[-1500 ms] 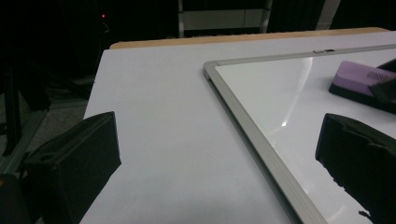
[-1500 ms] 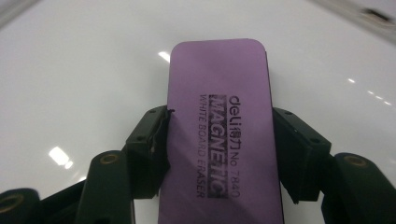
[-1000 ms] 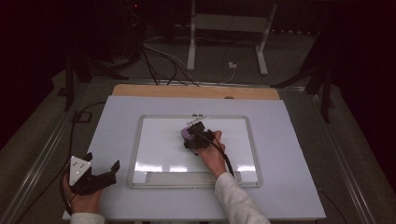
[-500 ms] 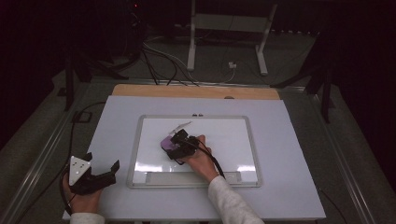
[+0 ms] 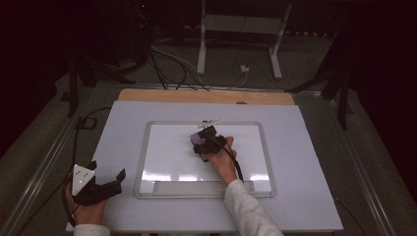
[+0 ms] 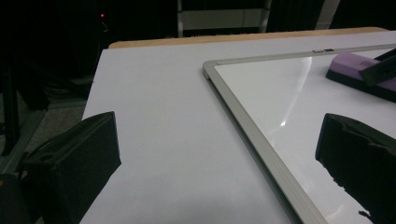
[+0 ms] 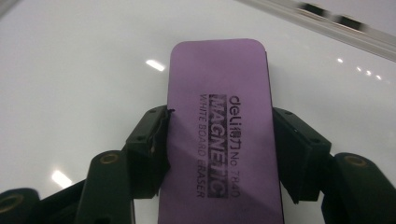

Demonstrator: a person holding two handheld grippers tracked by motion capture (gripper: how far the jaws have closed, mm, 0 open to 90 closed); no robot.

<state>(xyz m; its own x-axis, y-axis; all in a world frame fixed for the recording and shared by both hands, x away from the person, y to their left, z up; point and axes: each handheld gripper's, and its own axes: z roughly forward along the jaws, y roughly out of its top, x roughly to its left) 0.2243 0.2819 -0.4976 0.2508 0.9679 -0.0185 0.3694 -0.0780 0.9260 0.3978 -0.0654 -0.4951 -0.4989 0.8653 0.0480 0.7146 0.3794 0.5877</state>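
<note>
While dark floor surrounds it, the table (image 5: pixel 305 162) bears a whiteboard (image 5: pixel 167 147).

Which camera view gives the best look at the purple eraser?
The right gripper view: the purple eraser is close, its printed label readable, both sides clamped. The high view shows it as a small patch on the whiteboard; the left gripper view shows one end.

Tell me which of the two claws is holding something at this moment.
The right claw, over the whiteboard: its jaws clamp the long sides of the purple eraser. The left claw rests apart at the table's near left corner, jaws open with nothing between them.
</note>
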